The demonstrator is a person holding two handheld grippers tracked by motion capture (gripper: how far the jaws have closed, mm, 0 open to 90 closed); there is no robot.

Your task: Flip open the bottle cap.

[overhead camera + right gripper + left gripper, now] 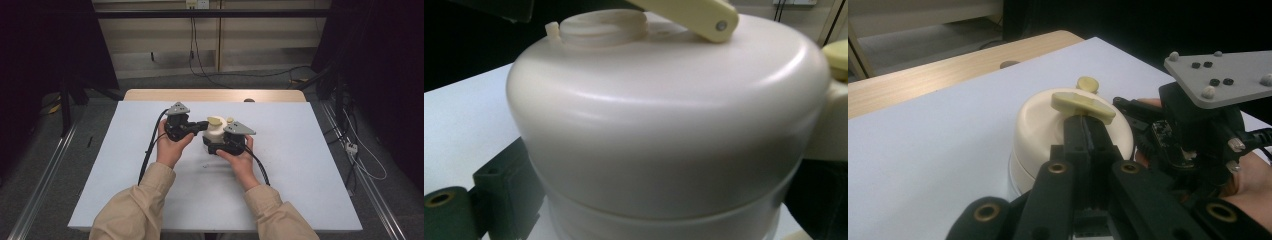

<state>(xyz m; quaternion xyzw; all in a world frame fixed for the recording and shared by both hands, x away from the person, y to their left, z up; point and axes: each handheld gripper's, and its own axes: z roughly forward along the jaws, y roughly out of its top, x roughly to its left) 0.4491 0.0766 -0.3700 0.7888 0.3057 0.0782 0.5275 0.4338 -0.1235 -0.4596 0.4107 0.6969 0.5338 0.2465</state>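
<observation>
You have the cream container (214,134) standing near the middle of the white table top (300,165), a little toward the far side, with both grippers crowded against it. Your left gripper (1087,131) comes in from the container's left with its jaws pressed together, their tips just under the yellow lever (1083,101) on the lid; whether they pinch the lever or only touch it, you cannot tell. Your right gripper (226,145) sits on the container's near right side, and its own camera looks at the cream wall from very close, one dark jaw low beside it; the jaws look set around the body, though their pads stay hidden. A small yellow knob (1087,83) stands beyond the lever. Bare surface lies all around, widest toward the right edge and the near edge; the wooden strip (150,95) marks the far edge.
</observation>
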